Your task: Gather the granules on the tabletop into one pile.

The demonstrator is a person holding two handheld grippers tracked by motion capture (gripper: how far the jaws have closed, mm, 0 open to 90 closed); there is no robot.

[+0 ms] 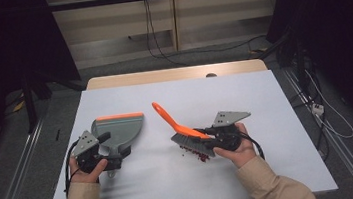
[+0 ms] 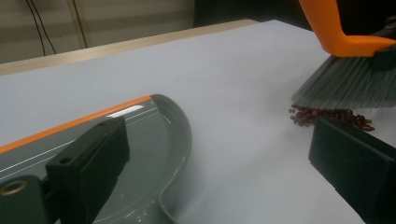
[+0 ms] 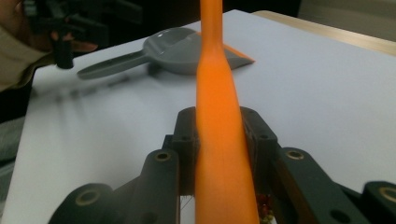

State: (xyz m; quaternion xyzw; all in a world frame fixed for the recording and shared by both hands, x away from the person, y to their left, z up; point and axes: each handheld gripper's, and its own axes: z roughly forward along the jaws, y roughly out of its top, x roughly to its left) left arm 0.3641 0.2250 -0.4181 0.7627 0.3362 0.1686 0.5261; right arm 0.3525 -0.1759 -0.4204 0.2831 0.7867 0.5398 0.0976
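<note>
Your right gripper (image 3: 219,154) is clamped on the orange brush (image 1: 180,126) over the red beans (image 1: 196,153) near the table's (image 1: 273,169) front edge, while your left gripper (image 2: 224,163), jaws wide, sits by the dustpan (image 1: 117,129) handle, so sweeping seems underway; next, grasp that handle.

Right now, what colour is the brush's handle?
Orange; the brush handle shows best in the right gripper view.

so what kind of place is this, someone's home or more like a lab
Most likely a lab or recording setup, not a home: a bare white table ringed by dark curtains, loose cables on the floor, and metal rails alongside the table.
</note>
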